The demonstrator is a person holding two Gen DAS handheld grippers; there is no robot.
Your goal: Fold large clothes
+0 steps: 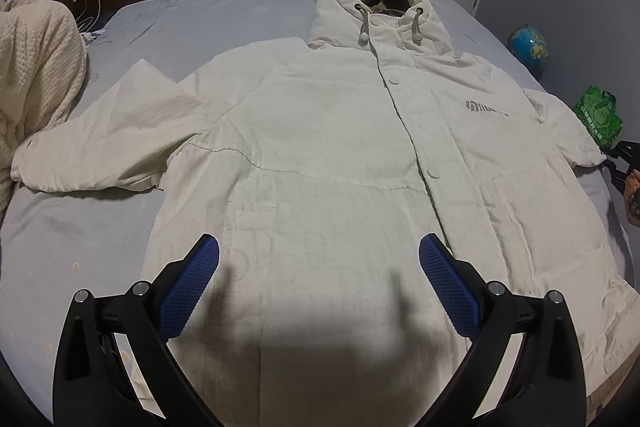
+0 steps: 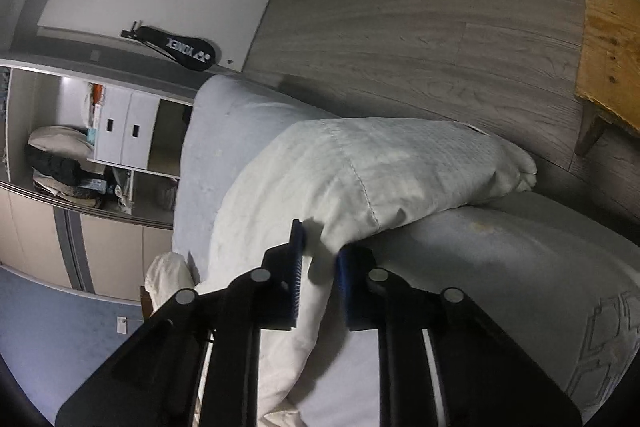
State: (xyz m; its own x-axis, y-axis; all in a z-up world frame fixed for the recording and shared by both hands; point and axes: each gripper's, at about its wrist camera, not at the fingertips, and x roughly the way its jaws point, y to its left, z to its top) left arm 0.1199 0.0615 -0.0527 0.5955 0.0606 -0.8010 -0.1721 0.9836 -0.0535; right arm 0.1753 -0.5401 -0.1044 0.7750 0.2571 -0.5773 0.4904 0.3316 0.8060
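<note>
Pinching the cream padded hooded jacket (image 1: 340, 155)'s sleeve (image 2: 380, 171) at three o'clock, the right gripper (image 2: 320, 267) is closing its fingers on fabric. The left gripper (image 1: 320, 279) is hovering wide open, holding nothing. Next, probably, carrying that sleeve across toward nine o'clock.

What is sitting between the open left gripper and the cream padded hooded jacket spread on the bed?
Nothing visible. The left gripper hovers open directly over the cream padded hooded jacket, with only its own shadow on the fabric between.

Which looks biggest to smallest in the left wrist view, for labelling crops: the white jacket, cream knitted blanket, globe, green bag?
1. White jacket, by far.
2. Cream knitted blanket, partly cut off at the edge.
3. Globe and green bag: similar, too close to rank.
</note>
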